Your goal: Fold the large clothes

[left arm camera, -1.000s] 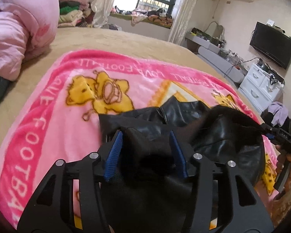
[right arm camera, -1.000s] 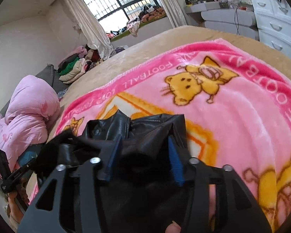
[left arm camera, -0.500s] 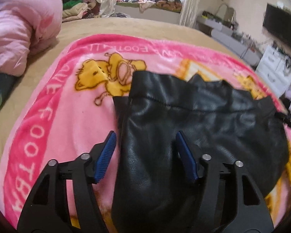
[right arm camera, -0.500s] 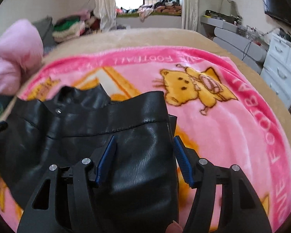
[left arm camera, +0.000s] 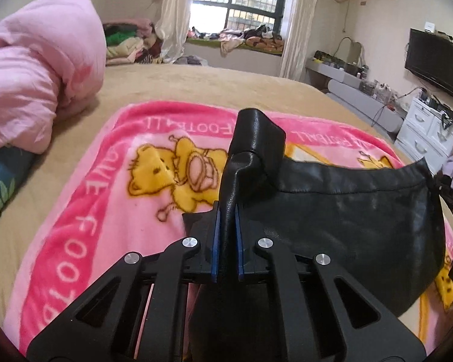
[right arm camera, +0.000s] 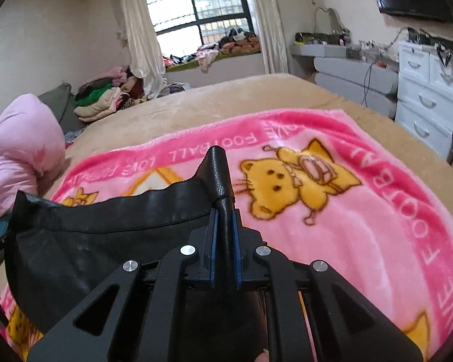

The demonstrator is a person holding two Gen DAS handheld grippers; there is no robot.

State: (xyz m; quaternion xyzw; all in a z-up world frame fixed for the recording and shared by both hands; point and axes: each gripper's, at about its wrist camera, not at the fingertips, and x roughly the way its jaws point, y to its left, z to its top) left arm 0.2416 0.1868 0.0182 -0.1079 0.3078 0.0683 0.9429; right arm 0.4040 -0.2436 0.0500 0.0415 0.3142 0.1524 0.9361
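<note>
A black leather garment (left arm camera: 356, 220) hangs stretched between my two grippers above a pink cartoon blanket (left arm camera: 105, 187) on the bed. My left gripper (left arm camera: 226, 214) is shut on one corner of the garment, whose edge sticks up past the blue pads. My right gripper (right arm camera: 224, 220) is shut on the opposite corner of the garment (right arm camera: 105, 235), with a flap standing up beyond the fingers. The right gripper shows at the right edge of the left wrist view (left arm camera: 451, 196). The garment's lower part is hidden under the gripper bodies.
A pink duvet (left arm camera: 36, 69) is heaped at the bed's left. The tan bedspread (left arm camera: 196, 87) extends beyond the blanket (right arm camera: 377, 211). Piles of clothes (right arm camera: 105, 96) lie by the window. White drawers (right arm camera: 428, 90) and a wall TV (left arm camera: 435, 60) stand to the right.
Both grippers were open around the flat-lying garment; they have closed on its corners and lifted it off the blanket, stretched between them.
</note>
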